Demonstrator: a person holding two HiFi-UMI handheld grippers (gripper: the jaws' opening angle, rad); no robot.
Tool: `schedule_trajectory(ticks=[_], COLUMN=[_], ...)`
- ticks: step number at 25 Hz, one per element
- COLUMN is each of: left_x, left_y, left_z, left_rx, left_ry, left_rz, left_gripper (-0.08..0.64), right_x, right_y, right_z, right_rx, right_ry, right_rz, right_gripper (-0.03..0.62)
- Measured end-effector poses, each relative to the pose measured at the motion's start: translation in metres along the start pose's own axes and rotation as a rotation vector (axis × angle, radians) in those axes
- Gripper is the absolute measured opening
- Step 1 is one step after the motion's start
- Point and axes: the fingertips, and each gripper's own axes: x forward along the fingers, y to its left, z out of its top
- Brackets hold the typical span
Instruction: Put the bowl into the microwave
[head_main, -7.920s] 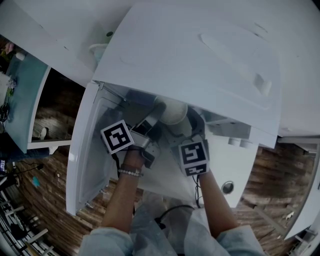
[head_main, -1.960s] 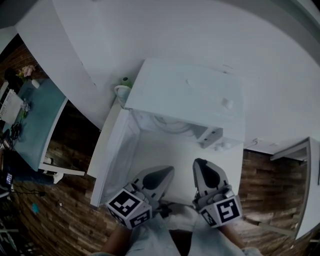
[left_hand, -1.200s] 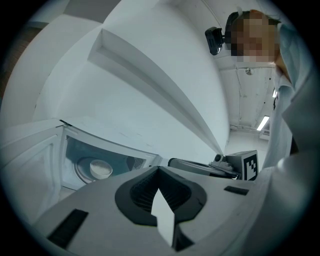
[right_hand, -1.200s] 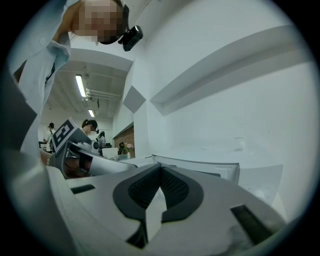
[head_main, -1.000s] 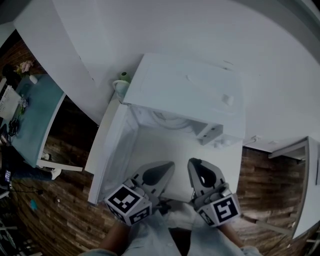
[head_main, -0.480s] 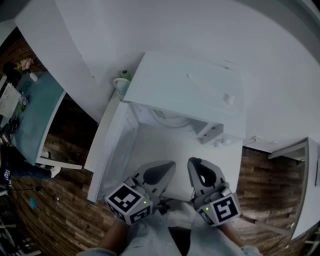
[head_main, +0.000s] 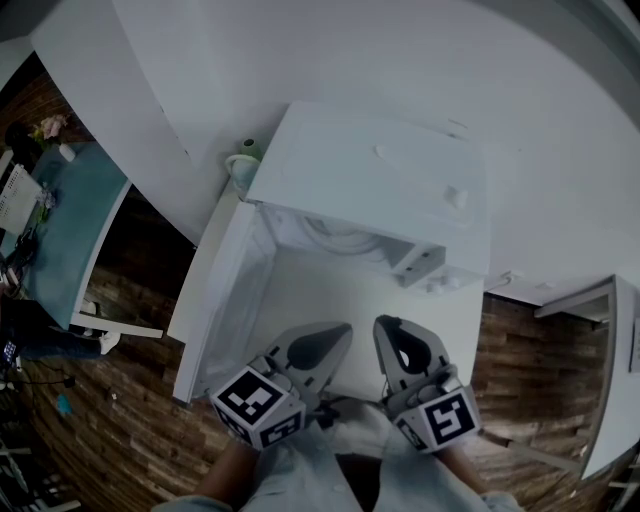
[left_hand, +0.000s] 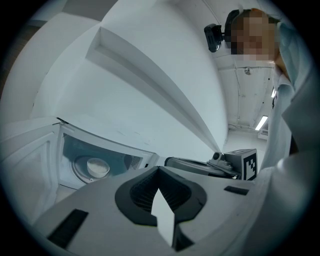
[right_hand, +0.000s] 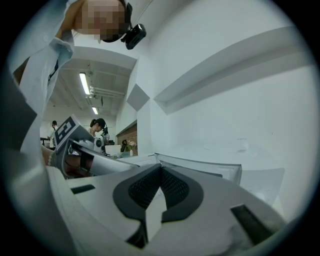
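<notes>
The white microwave (head_main: 380, 190) stands with its door (head_main: 215, 300) swung open to the left. The white bowl (left_hand: 97, 167) sits on the turntable inside the cavity; in the head view only its near rim (head_main: 345, 243) shows under the microwave's top. My left gripper (head_main: 335, 335) and right gripper (head_main: 388, 328) hang side by side in front of the opening, well back from the bowl. Both are shut with nothing between the jaws, as the left gripper view (left_hand: 159, 169) and the right gripper view (right_hand: 160, 167) also show.
A pale green mug (head_main: 243, 165) stands at the microwave's back left corner. A teal table (head_main: 70, 230) is at the far left over a wooden floor (head_main: 120, 420). White walls rise behind. People stand far off (right_hand: 97, 127) in the right gripper view.
Several seconds ago both grippers were inside the cavity at the bowl; now they are withdrawn and the bowl stays inside. Over the last second nothing has visibly moved.
</notes>
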Motion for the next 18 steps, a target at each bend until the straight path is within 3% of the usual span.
schedule_trajectory(ticks=[18], left_x=[-0.0005], left_y=[-0.0030], left_z=[-0.0033], left_rx=[-0.009], left_ry=[0.000], left_rz=[0.003], left_gripper=[-0.002], right_x=[-0.0045], right_y=[0.0006], right_z=[-0.0039], right_rx=[0.003], right_ry=[0.014], right_rz=[0.001], right_gripper=[0.002])
